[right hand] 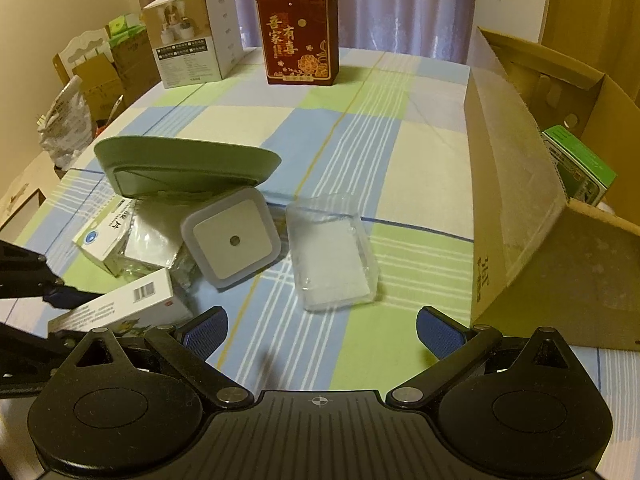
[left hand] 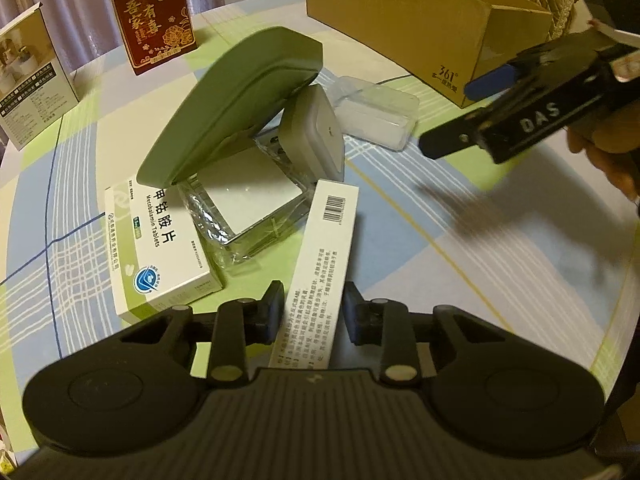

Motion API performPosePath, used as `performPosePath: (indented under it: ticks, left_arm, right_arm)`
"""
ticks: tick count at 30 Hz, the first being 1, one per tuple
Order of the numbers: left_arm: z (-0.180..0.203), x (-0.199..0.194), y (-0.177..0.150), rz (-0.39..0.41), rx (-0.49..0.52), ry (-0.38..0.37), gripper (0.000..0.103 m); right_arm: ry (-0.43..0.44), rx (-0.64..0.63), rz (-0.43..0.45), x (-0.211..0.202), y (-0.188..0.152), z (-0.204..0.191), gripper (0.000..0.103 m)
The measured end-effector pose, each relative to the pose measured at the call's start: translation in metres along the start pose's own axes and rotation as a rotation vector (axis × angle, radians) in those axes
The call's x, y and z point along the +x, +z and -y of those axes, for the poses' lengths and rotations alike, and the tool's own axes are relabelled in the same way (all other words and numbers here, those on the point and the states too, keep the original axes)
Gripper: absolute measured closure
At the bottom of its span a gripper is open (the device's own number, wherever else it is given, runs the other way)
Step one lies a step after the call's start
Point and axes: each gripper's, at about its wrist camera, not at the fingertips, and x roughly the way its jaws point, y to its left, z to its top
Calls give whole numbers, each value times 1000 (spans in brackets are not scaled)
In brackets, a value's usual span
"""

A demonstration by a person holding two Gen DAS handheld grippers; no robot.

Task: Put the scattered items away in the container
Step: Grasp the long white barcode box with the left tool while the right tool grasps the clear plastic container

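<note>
A: While the left gripper (left hand: 314, 308) pinches a long white carton (left hand: 320, 264), what else sits on the table (right hand: 420, 152)?
B: L to R near the front edge: tablets box (left hand: 160, 248), green case (left hand: 236, 100) propped on a square white device (right hand: 232, 240), clear plastic tray (right hand: 332, 252).
A: And the right gripper (right hand: 322, 334)?
B: Fingers spread wide, empty. Cardboard box (right hand: 516, 220) at the right edge w/ a green pack (right hand: 580, 164) inside.
</note>
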Motion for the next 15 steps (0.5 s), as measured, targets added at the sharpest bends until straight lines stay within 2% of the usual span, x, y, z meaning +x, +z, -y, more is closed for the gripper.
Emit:
performPosePath:
  ticks: [8,12,13,15]
  left_arm:
    - [-6,-1,-7,16,17,-42,74]
    - [-5,2,-10,-4,37,-52,74]
    - [-5,3,-11,-9,38,-51,80]
    - [-4,2,-11,-8,28,-47,80]
  right_arm:
    - [10,12,2,8,0,2,0]
    - [8,8,1,12,2,3,0]
    - [6,6,3,13,3,3,0]
    - [5,-5,7,17,5,3,0]
